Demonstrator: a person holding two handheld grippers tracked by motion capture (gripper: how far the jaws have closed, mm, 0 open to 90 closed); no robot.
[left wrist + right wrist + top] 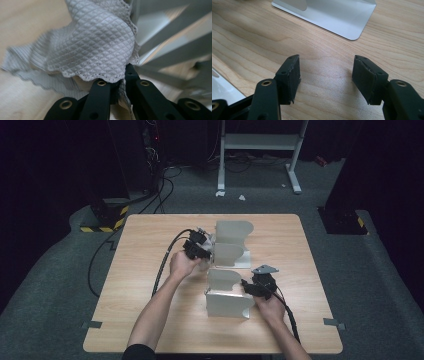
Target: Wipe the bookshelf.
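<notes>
Your left gripper (120, 82) pinches the grey cloth (97, 42) at the far bookend (231, 242); wiping hard could topple it. Your right gripper (325, 80) idles, jaws wide.

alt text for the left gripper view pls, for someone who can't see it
Close-up of a grey quilted cloth pinched between the shut black jaws of the left hand-held gripper, bunching above them. Behind it are a light wooden table and blurred pale metal panels on the right.
</notes>
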